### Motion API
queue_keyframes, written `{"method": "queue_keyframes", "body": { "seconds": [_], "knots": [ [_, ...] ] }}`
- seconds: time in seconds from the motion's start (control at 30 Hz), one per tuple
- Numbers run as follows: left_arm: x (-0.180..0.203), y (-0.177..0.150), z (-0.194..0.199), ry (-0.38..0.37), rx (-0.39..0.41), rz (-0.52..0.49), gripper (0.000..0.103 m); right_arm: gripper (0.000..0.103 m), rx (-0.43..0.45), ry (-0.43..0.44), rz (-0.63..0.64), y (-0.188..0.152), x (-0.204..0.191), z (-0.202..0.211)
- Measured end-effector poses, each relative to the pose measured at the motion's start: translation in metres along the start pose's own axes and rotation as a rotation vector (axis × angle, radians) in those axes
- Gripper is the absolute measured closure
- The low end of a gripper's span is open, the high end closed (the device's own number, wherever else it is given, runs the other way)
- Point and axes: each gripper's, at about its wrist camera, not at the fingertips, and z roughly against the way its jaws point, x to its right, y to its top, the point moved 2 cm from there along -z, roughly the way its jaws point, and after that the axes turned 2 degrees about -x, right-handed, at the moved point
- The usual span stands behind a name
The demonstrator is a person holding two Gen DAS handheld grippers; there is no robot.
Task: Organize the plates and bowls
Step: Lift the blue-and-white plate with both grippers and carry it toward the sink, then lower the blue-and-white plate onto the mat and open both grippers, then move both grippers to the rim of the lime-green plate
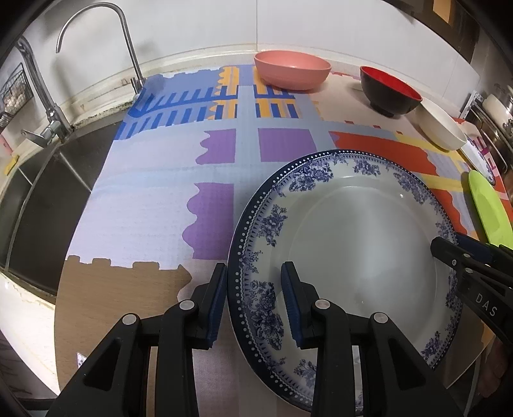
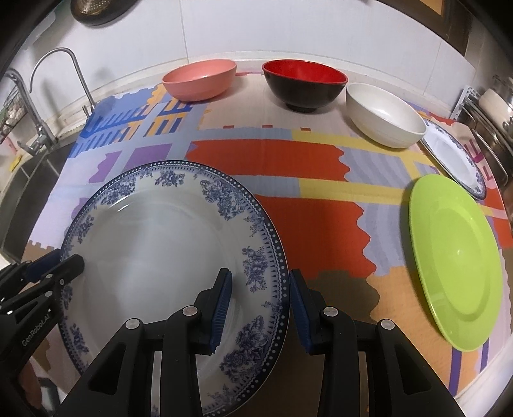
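Note:
A large blue-and-white floral plate (image 1: 352,243) (image 2: 166,243) lies on the patterned mat. My left gripper (image 1: 255,304) straddles its left rim, open, one finger outside and one over the plate. My right gripper (image 2: 261,304) straddles its right rim, open as well. Each gripper shows in the other's view, the right (image 1: 449,248) and the left (image 2: 69,261). A pink bowl (image 2: 200,78), a red-and-black bowl (image 2: 304,83) and a white bowl (image 2: 384,115) stand along the back. A lime green plate (image 2: 455,272) and a smaller blue-rimmed plate (image 2: 455,157) lie at the right.
A sink (image 1: 35,199) with a tall faucet (image 1: 128,41) lies left of the mat (image 1: 154,192). A dish rack with metal pots (image 2: 493,106) stands at the far right. A tiled wall (image 2: 256,29) runs behind the bowls.

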Motion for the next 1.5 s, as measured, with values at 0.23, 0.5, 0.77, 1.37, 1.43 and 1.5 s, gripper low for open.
{"method": "queue_keyframes", "body": {
  "seconds": [0.23, 0.5, 0.77, 1.37, 1.43, 1.5],
  "knots": [
    [0.001, 0.001, -0.002, 0.003, -0.005, -0.013, 0.068, 0.065, -0.016, -0.005, -0.001, 0.000, 0.001, -0.005],
    [0.003, 0.002, -0.003, 0.008, -0.002, -0.038, 0.068, 0.065, -0.027, 0.002, -0.021, -0.002, 0.001, -0.008],
    [0.002, 0.009, 0.004, 0.023, 0.070, -0.058, 0.056, 0.057, -0.016, -0.009, -0.033, -0.002, 0.001, -0.008],
    [0.018, 0.035, 0.067, -0.037, 0.323, -0.162, 0.008, 0.028, 0.195, -0.054, -0.153, -0.001, 0.010, 0.062],
    [0.024, 0.036, 0.073, -0.042, 0.342, -0.168, 0.007, 0.026, 0.216, -0.067, -0.163, -0.002, 0.015, 0.070],
    [0.031, 0.038, 0.079, -0.049, 0.361, -0.168, 0.004, 0.026, 0.234, -0.080, -0.164, -0.002, 0.021, 0.077]
  ]
}}
